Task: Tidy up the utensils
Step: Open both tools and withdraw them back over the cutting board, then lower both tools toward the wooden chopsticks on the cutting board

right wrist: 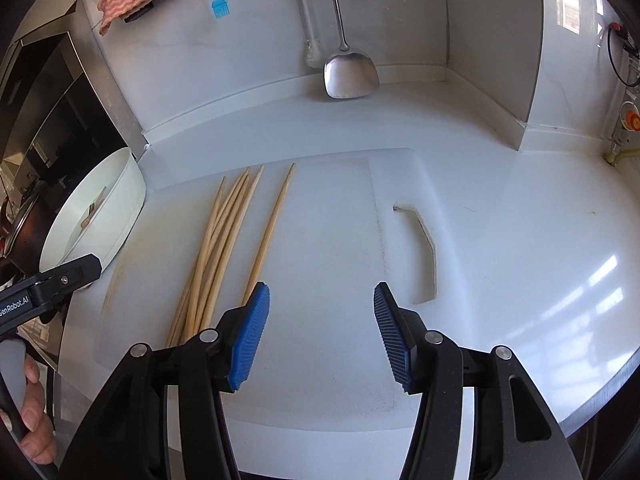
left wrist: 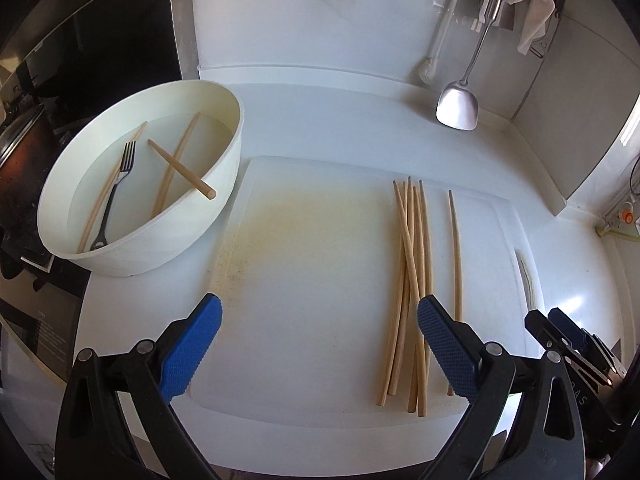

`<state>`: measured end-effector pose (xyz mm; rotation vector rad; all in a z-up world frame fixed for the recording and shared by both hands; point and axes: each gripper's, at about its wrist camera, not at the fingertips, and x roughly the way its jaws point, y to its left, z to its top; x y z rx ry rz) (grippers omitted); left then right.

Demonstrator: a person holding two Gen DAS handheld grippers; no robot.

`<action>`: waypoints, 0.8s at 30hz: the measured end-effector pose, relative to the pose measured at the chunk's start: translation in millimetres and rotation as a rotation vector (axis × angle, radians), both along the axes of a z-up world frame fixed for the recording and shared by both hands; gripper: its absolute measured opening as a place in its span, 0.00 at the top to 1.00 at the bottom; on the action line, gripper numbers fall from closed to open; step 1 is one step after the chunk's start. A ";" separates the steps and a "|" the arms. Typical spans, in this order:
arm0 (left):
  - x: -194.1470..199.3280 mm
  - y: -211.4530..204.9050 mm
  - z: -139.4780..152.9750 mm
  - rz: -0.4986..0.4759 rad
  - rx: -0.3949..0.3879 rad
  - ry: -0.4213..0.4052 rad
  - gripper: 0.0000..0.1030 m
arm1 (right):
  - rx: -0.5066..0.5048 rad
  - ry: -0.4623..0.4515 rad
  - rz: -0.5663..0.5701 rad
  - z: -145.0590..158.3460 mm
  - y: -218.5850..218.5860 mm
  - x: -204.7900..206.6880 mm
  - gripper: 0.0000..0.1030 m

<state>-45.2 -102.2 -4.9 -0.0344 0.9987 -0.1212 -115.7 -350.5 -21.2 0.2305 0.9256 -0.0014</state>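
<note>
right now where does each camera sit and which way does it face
Left wrist: on the left gripper, looking down at the board, bowl and chopsticks; its open jaws and the right gripper show.
Right wrist: on the right gripper, looking down at the board; its open jaws, the left gripper and a hand show.
Shared: board, chopsticks, bowl, spatula.

Plenty of open room on the cutting board [left wrist: 320, 280]: its whole middle is bare. The chopstick bundle [left wrist: 412, 280] blocks its right part, with one single chopstick [left wrist: 456, 256] just beyond. The white basin [left wrist: 140, 184] crowds its left edge.
</note>
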 end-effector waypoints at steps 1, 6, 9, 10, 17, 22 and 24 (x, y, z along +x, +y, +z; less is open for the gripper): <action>1.6 -0.9 -2.4 -0.005 -0.003 -0.001 0.06 | -0.001 -0.009 0.004 -1.8 1.7 1.8 0.47; 9.1 -6.2 -18.4 -0.035 0.016 -0.001 0.06 | -0.007 -0.050 -0.024 -8.9 13.2 11.9 0.47; 10.7 -5.3 -23.6 -0.041 0.030 -0.034 0.06 | 0.008 -0.062 -0.040 -17.0 17.4 18.4 0.47; 10.2 -3.6 -24.6 -0.045 0.018 -0.050 0.06 | 0.003 -0.061 -0.042 -19.8 19.8 20.9 0.47; 14.2 0.0 -34.7 -0.052 0.028 -0.104 0.06 | -0.076 -0.086 -0.044 -33.7 39.1 31.0 0.47; 18.0 -0.2 -38.2 -0.059 0.017 -0.093 0.06 | -0.083 -0.071 -0.033 -39.6 47.6 36.7 0.47; 18.8 0.7 -38.7 -0.054 0.009 -0.091 0.06 | -0.101 -0.068 -0.029 -41.5 50.5 37.7 0.48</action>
